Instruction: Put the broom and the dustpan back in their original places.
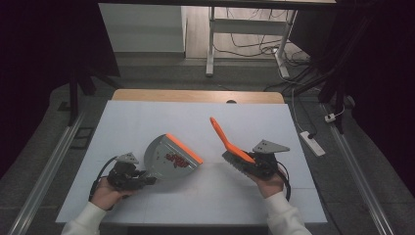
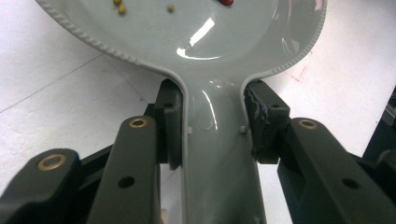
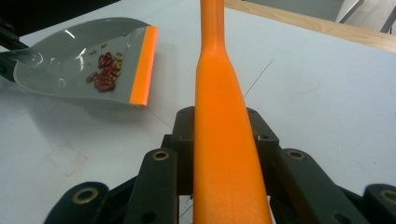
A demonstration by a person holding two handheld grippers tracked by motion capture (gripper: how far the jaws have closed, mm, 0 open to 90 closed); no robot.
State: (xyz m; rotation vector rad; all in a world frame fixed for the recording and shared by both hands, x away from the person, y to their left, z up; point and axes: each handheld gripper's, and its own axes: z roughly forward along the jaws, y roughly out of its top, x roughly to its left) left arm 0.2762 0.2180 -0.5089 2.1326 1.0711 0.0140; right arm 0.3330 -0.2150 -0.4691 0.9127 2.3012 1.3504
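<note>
Near the bench's front edge, left tongs (image 2: 212,128) clamp the light, stiff, slippery dustpan (image 1: 171,157) by its handle, red beans (image 1: 175,159) inside; right tongs (image 3: 224,140) clamp the orange brush (image 1: 230,144)

Probably a lab, white table (image 1: 147,117), floor cables (image 1: 254,49), power strip (image 1: 311,142)

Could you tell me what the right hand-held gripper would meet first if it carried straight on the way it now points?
Probably nothing on the table: the right hand-held gripper, clamping the orange brush, points past the dustpan. Depth is uncertain.
</note>
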